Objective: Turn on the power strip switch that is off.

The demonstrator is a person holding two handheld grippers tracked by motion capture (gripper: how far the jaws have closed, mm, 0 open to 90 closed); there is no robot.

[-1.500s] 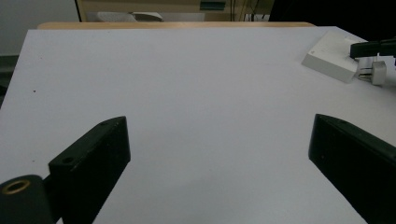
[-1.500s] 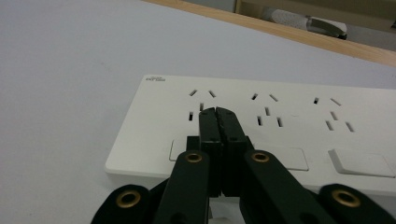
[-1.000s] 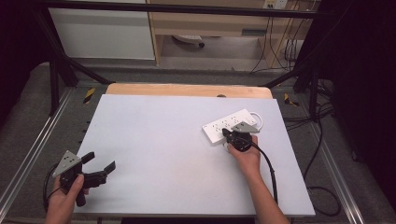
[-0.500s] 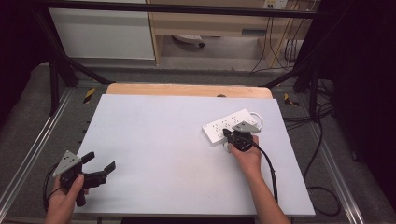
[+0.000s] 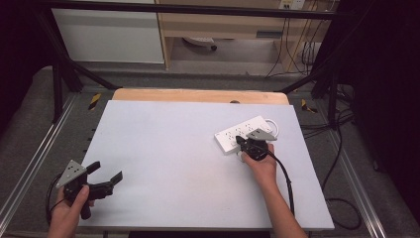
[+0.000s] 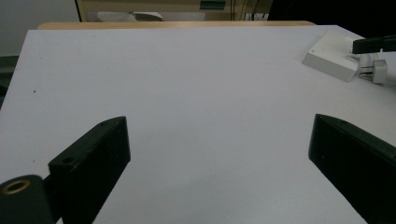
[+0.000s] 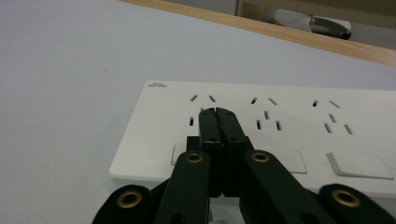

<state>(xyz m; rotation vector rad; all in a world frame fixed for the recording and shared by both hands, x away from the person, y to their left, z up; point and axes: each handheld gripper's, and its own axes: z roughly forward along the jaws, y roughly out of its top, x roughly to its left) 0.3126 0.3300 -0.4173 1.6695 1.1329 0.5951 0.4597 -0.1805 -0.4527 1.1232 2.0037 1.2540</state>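
Your right gripper (image 5: pixel 242 145), fingers clenched empty, sits over the strip's (image 5: pixel 233 136) near-left end; its length runs far-right.

A white power strip (image 5: pixel 245 133) lies flat on the right half of the pale surface (image 5: pixel 163 148), set at a slant toward the far edge — its top face shows rows of socket slots and flat rocker switches along the near side — with a small white plug (image 6: pixel 377 71) just beside it.

power strip (image 6: pixel 332 56) R end cut off | brand print (image 7: pixel 156 85) too small
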